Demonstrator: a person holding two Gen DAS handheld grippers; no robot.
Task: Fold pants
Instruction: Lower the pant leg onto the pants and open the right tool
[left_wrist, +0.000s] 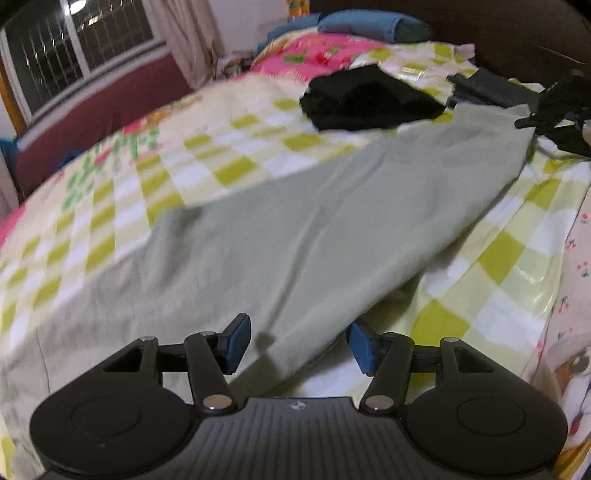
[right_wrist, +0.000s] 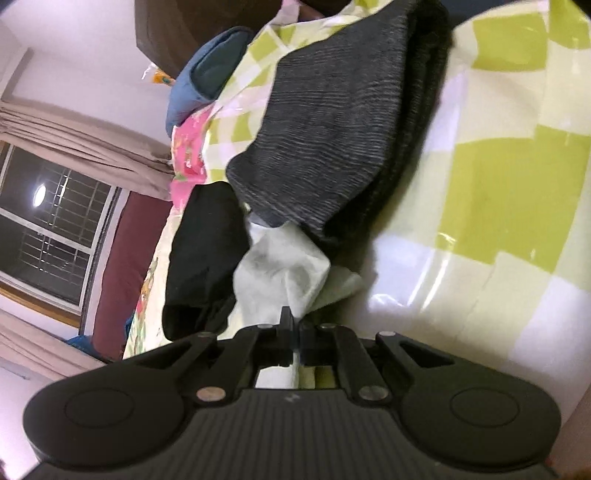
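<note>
Pale green pants (left_wrist: 295, 236) lie stretched across the checked bedspread (left_wrist: 207, 162) in the left wrist view, running from near me to the far right. My left gripper (left_wrist: 299, 343) is open just above the near part of the pants, with blue pads (left_wrist: 236, 343) apart and nothing between them. My right gripper (left_wrist: 546, 118) shows at the far end of the pants. In the right wrist view my right gripper (right_wrist: 295, 332) is shut on a bunched end of the pale pants (right_wrist: 280, 273).
A black folded garment (left_wrist: 365, 99) lies on the bed beyond the pants, also in the right wrist view (right_wrist: 203, 254). A grey ribbed garment (right_wrist: 332, 129) lies beside the gripped end. Blue pillow (left_wrist: 373, 26) at the bed's head. Window (left_wrist: 74, 51) and curtains to the left.
</note>
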